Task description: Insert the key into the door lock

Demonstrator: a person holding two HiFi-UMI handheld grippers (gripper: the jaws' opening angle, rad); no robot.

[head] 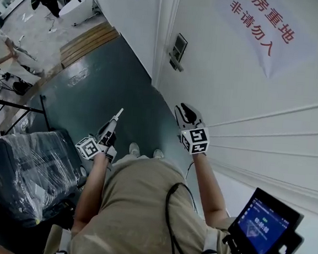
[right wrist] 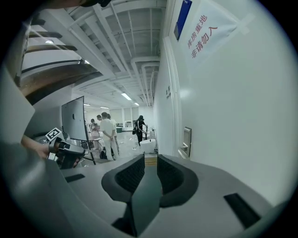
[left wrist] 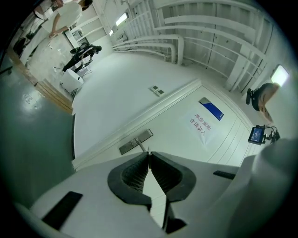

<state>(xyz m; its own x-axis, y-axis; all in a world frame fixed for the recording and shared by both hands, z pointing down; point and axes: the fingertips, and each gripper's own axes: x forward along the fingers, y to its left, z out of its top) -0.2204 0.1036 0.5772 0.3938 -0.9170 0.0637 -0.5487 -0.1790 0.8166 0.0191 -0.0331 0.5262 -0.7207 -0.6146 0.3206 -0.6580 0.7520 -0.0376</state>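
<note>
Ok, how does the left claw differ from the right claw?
The left claw has its jaws pressed together; the right claw has them apart with nothing between. The left claw points at the lock plate; the right claw looks along the door, with the plate off to one side. Both share the same grey build.

A plastic-wrapped chair (head: 30,179) stands on the dark floor (head: 107,86), well apart from a lit screen (head: 264,226).

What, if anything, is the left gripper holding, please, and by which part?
Seemingly a thin silver key, pinched at the jaw tips; which part is hidden.
</note>
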